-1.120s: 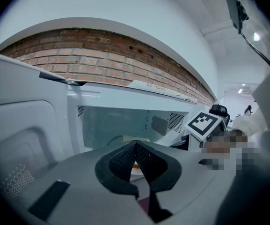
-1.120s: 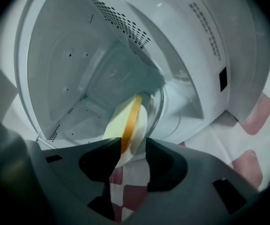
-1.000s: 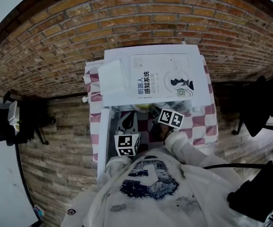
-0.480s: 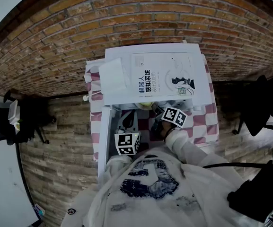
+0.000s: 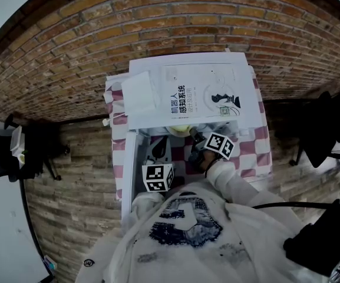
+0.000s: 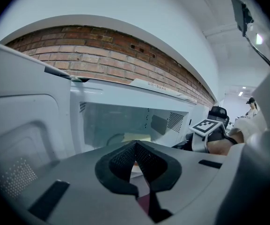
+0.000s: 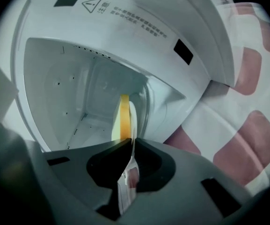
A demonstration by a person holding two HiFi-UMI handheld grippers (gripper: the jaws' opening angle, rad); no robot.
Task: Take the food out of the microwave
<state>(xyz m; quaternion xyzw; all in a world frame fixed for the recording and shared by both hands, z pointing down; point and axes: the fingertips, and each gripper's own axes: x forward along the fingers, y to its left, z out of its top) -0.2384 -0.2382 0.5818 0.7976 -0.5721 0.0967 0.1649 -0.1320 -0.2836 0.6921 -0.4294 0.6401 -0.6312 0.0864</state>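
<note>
The white microwave [image 5: 149, 68] stands with its door [image 5: 128, 164] swung open at the left. A white plate [image 7: 132, 118] with a yellow piece of food [image 7: 124, 114] is at the mouth of the cavity; it shows edge-on in the right gripper view. My right gripper [image 7: 129, 142] has just been closing, and its jaws are now shut on the plate's near rim. From above, the right gripper [image 5: 194, 139] reaches into the opening beside the food [image 5: 178, 131]. My left gripper [image 6: 135, 144] is shut and holds nothing, in front of the cavity, apart from the plate [image 6: 135, 138].
A book [image 5: 202, 96] and a white sheet [image 5: 140, 96] lie on top of the microwave. A pink and white checked cloth [image 5: 258, 152] covers the table under it. Brick floor surrounds the table, with black chairs [image 5: 16, 152] at the left and right.
The right gripper has rolled, and its marker cube has shifted slightly right. Its jaws have closed on the plate's rim. The left gripper has stayed where it was.
</note>
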